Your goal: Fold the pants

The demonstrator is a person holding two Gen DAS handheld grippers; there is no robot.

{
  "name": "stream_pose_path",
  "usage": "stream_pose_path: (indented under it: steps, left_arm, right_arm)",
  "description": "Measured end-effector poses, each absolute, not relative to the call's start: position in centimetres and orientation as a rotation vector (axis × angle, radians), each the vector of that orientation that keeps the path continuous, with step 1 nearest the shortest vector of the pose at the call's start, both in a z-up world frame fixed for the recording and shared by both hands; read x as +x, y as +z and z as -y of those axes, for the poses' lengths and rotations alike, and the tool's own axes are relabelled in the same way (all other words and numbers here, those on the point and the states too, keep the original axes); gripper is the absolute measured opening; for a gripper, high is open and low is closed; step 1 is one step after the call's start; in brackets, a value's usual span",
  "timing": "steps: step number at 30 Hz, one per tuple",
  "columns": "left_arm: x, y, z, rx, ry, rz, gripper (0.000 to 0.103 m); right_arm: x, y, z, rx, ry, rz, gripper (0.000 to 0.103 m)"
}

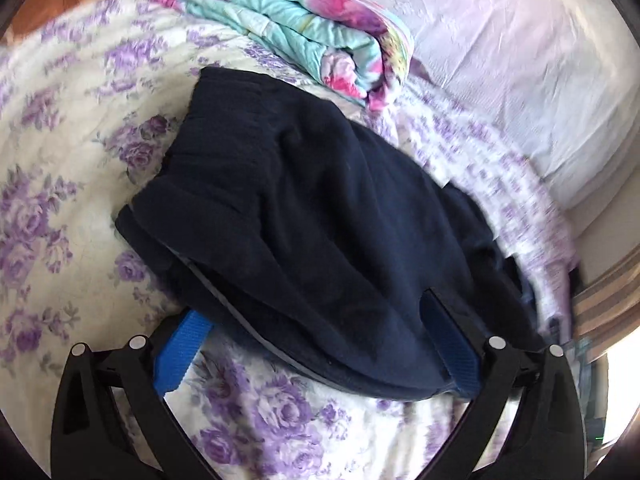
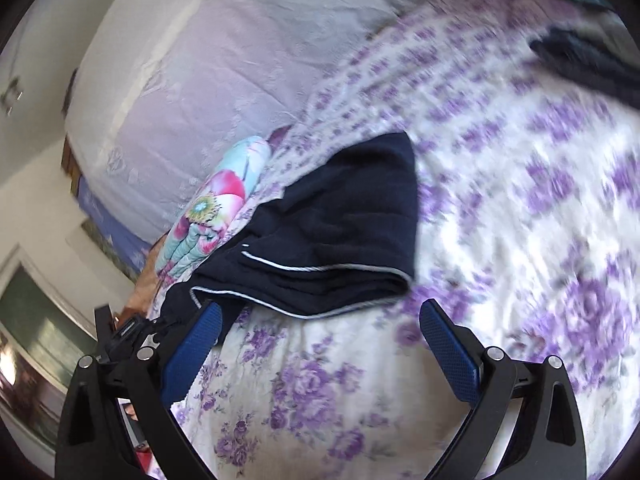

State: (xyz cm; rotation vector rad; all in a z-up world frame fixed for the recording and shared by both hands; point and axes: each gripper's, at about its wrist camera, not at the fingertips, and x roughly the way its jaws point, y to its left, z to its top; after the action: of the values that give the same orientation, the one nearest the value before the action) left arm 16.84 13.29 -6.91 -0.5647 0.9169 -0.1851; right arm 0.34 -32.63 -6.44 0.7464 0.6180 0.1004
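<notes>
Dark navy pants (image 1: pixel 312 216) with thin grey piping lie folded in a thick bundle on the bed; they also show in the right wrist view (image 2: pixel 340 236). My left gripper (image 1: pixel 316 320) is open, its blue fingers (image 1: pixel 180 356) spread wide, and the near edge of the bundle lies over and between them. My right gripper (image 2: pixel 320 320) is open and empty, its blue fingers (image 2: pixel 448 344) just short of the bundle's piped edge. The left finger tip touches or sits under the bundle's left end.
A white bedspread with purple roses (image 1: pixel 60 208) covers the bed. A folded turquoise and pink floral quilt (image 1: pixel 304 28) lies just behind the pants. A pale lilac sheet (image 1: pixel 520 60) is beyond. Another dark garment (image 2: pixel 592 64) lies at the far right. The bed edge (image 1: pixel 608 296) is on the right.
</notes>
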Motion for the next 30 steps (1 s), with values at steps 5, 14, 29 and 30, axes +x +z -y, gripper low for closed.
stream_pose_path:
  steps: [5,14,29,30]
  left_arm:
    - [16.2,-7.2,-14.0,-0.637,-0.225,-0.869,0.099]
    - [16.3,-7.1,-11.9,-0.469,-0.155,-0.877,0.099]
    - [14.0,-7.2,-14.4,-0.65,-0.262,-0.86,0.098]
    - [13.8,-7.2,-14.2,-0.638,-0.258,-0.859,0.098]
  right_arm:
    - [4.6,-5.0,30.8,0.413,-0.028,-0.764,0.085]
    - [8.7,-5.8,28.0,0.123,-0.06,-0.831,0.042]
    - [-2.8,-7.4,41.4,0.755,-0.067,-0.66,0.045]
    - [-2.8,-6.7,40.4,0.662,-0.115,-0.659,0.065]
